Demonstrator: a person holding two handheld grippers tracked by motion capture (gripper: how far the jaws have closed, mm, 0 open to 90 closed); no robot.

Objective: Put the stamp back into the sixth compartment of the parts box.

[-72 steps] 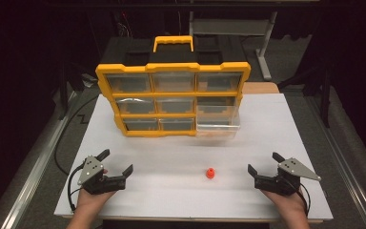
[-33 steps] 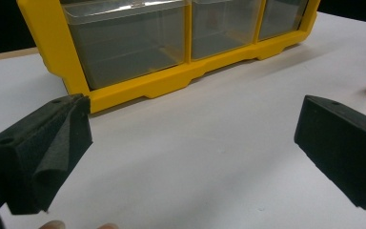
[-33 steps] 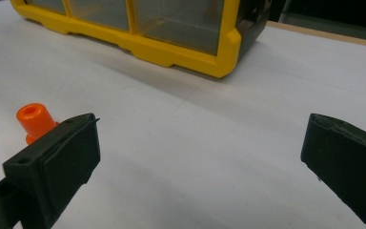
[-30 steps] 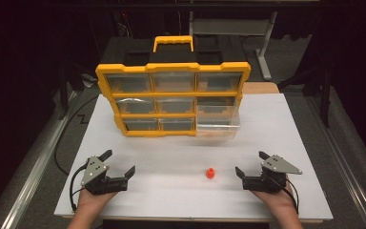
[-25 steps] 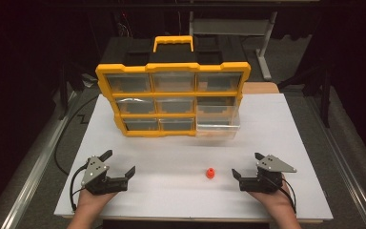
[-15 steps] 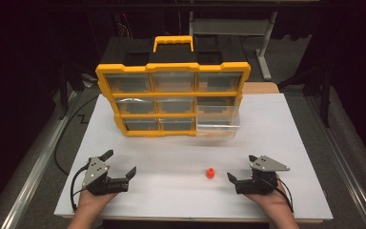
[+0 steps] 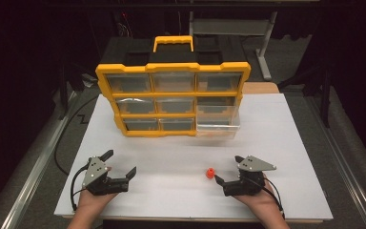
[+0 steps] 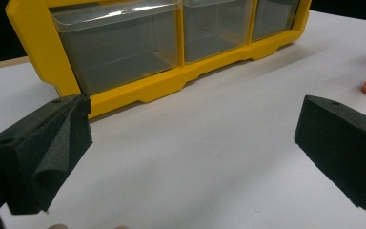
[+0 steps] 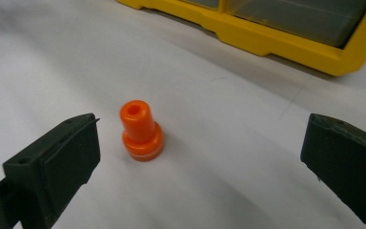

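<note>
Orange stepped plug (image 9: 141, 131) stands upright and ungrasped on the white table (image 7: 290, 143), between the spread right tongs (image 7: 229, 171), while the left tongs (image 7: 120, 164) rest spread well apart, so picking up seems not yet done.

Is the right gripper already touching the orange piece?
Apart. The right gripper view shows white table between the orange piece and both open jaws of the right gripper.

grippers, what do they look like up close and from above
Both the left gripper and right gripper are black, each with a grey three-cornered plate on top and a black cable trailing back. Their jaws are blocky, faced with dark foam-like pads. No sleeves show on the forearms.
</note>
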